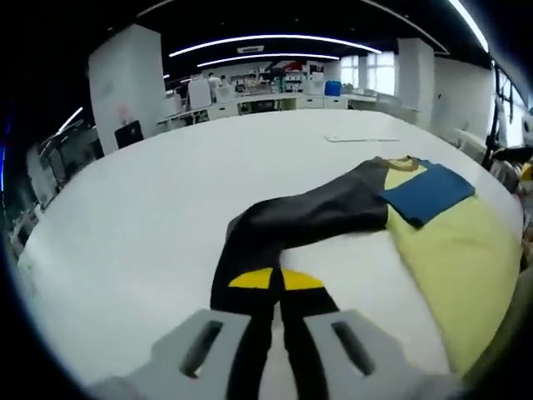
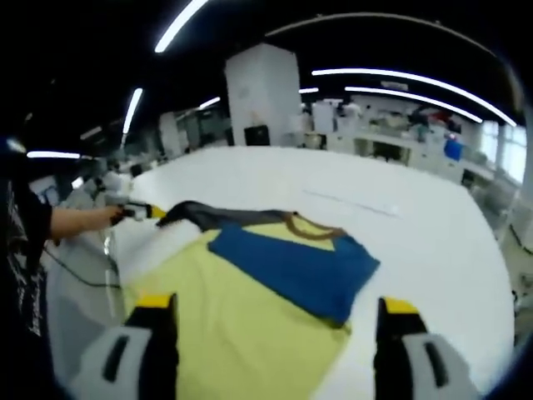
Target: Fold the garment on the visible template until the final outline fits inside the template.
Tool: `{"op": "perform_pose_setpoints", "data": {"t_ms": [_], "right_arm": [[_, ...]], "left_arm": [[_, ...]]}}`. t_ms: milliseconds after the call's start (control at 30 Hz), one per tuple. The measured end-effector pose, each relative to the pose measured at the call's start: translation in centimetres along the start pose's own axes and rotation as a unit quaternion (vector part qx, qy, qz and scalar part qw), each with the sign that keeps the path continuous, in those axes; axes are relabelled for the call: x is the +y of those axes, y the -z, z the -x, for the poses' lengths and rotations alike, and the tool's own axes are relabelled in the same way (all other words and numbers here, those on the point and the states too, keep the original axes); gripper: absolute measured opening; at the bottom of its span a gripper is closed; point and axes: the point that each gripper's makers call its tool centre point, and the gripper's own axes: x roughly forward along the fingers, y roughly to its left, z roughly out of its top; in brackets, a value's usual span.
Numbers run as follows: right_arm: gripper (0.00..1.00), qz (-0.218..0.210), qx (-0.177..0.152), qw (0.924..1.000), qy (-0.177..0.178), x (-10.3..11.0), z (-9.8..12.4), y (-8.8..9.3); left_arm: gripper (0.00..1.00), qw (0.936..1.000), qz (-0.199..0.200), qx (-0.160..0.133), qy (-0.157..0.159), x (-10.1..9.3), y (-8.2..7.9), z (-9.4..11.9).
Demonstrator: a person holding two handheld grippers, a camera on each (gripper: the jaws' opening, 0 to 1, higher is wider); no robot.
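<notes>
A yellow garment lies on the white table, with a blue panel folded over it and a brown collar at its far end. Its dark grey sleeve runs across the table into my left gripper, whose yellow-banded fingers are shut on the sleeve end. In the right gripper view the yellow body, the blue panel and the sleeve lie ahead. My right gripper hangs over the yellow body, jaws wide apart and holding nothing. The left gripper appears there at the sleeve tip.
A thin pale strip lies on the table beyond the collar. A person's forearm reaches in from the left, with a dark cable below it. Lab benches and a white pillar stand beyond the table.
</notes>
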Motion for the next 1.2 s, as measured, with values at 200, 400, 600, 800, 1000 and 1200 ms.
{"op": "perform_pose_setpoints", "data": {"t_ms": [200, 400, 600, 800, 1000, 1200], "right_arm": [[0.99, -0.009, -0.001, 0.9999, 0.006, -0.1, 0.3, 0.3], [0.99, -0.014, -0.004, 0.9998, 0.010, -0.2, 0.7, 0.2], [0.99, -0.012, -0.004, 0.9998, 0.014, -0.3, 1.0, 0.2], [0.99, -0.007, 0.011, 0.9998, 0.013, -0.3, 1.3, 0.8], [0.99, -0.006, 0.021, 0.9997, 0.014, -0.3, 1.6, 1.3], [0.99, -0.012, 0.024, 0.9994, 0.019, -0.4, 1.7, 1.7]], "left_arm": [[0.00, 0.9992, -0.036, 0.013, -0.008, 0.8, 0.1, 1.0], [0.00, 0.9987, -0.042, 0.021, -0.019, 1.9, 0.6, 1.4], [0.00, 0.9978, -0.041, 0.031, -0.042, 3.7, 1.3, 2.0], [0.00, 0.9954, -0.054, 0.041, -0.067, 5.8, 1.7, 2.1], [0.00, 0.9936, -0.056, 0.047, -0.086, 7.7, 2.3, 2.3], [0.00, 0.9917, -0.053, 0.057, -0.102, 9.3, 3.1, 2.4]]}}
